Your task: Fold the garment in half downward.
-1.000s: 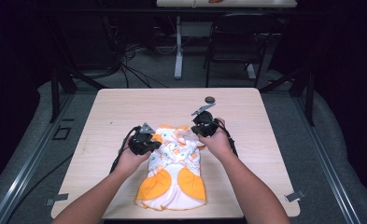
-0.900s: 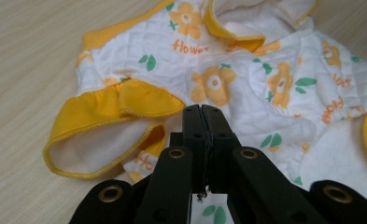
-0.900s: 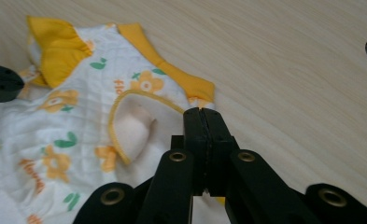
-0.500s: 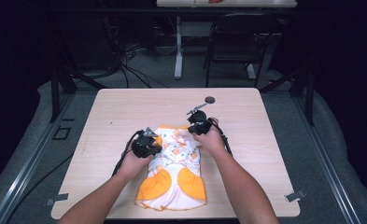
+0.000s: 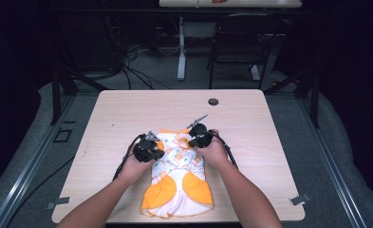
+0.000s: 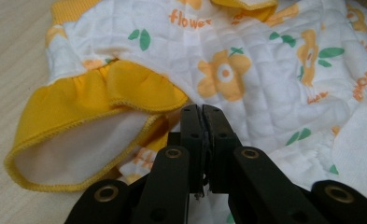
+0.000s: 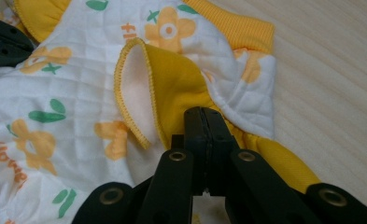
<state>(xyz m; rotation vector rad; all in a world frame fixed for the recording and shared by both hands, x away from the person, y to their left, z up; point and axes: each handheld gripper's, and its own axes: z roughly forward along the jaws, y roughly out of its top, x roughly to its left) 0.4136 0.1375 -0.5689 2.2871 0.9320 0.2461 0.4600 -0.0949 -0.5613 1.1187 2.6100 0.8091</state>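
Observation:
A small quilted garment (image 5: 177, 175), white with orange flowers and yellow ruffles, lies flat on the wooden table (image 5: 127, 114). My left gripper (image 5: 158, 152) rests on its left side. In the left gripper view its jaws (image 6: 202, 111) stand almost together over the white quilting, beside the yellow sleeve ruffle (image 6: 92, 98). They have just been opening a little, and I see no cloth between them. My right gripper (image 5: 190, 142) is low on the garment's right side. It is shut (image 7: 203, 113), with the raised yellow ruffle (image 7: 172, 88) running into its tips.
A round cable hole (image 5: 213, 101) sits in the table's far half. Black cables (image 5: 127, 159) trail from both grippers. Bare wood lies on either side of the garment. A chair (image 5: 236, 42) and desk legs stand beyond the far edge.
My right gripper has come down and toward the near side, onto the garment's right sleeve. The left hand has hardly moved.

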